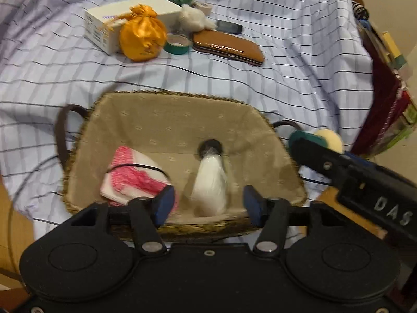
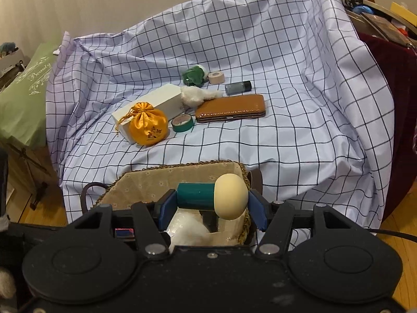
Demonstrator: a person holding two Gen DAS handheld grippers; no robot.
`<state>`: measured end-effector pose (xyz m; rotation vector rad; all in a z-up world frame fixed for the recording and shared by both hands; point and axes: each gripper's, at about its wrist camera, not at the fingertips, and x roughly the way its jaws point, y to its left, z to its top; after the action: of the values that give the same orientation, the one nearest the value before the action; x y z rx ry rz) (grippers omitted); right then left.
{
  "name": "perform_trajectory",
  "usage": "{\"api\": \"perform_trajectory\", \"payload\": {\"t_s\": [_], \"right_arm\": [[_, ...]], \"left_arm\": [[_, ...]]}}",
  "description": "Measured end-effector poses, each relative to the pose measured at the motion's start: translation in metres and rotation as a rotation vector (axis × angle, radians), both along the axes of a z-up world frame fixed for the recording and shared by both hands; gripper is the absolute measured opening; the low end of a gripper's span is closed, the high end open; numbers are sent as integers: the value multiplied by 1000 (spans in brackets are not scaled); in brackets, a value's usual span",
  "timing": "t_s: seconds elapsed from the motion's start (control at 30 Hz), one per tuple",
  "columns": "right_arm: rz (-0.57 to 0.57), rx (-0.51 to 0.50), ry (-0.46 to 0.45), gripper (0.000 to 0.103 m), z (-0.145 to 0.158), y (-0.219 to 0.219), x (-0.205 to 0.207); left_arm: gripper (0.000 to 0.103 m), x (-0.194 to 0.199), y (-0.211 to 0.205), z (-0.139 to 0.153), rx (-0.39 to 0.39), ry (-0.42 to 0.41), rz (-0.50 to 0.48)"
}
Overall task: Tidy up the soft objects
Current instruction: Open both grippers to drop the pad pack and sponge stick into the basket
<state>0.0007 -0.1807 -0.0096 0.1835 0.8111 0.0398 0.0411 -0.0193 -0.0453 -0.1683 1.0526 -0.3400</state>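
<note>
A woven basket (image 1: pixel 161 120) with beige lining holds a pink-and-white cloth (image 1: pixel 130 174) and a white tassel brush (image 1: pixel 209 185). My left gripper (image 1: pixel 208 204) is open and empty above the basket's near edge, with the brush between its fingers. My right gripper (image 2: pixel 212 208) is shut on a teal-handled puff with a cream foam head (image 2: pixel 230 197), held over the basket's (image 2: pixel 146 182) right end; it also shows in the left wrist view (image 1: pixel 328 139). An orange satin pouch (image 1: pixel 142 37) and a white fluffy tuft (image 1: pixel 192 18) lie farther back on the checked sheet.
Behind the basket lie a white box (image 1: pixel 104 23), a green tape roll (image 1: pixel 177 44), a brown leather case (image 1: pixel 229 47), a small dark bottle (image 1: pixel 229 27), a beige tape roll (image 2: pixel 216 77) and a green object (image 2: pixel 192 76). A cluttered maroon-covered shelf (image 1: pixel 385 88) stands right.
</note>
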Motion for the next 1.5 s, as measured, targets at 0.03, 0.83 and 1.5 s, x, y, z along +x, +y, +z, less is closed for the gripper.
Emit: {"api": "perform_trajectory", "payload": {"t_s": [0.03,0.83,1.5], "right_arm": [[4,-3,1,59,0,1,0],[58,-18,35,62,-8,15,-2],[49,-13,51,62,-11,13,-1]], "left_arm": [[56,-2,1,1,23,-13,11],[66,-18,21,8,153,-91,180],[66,-18,21,8,161,-89,176]]}}
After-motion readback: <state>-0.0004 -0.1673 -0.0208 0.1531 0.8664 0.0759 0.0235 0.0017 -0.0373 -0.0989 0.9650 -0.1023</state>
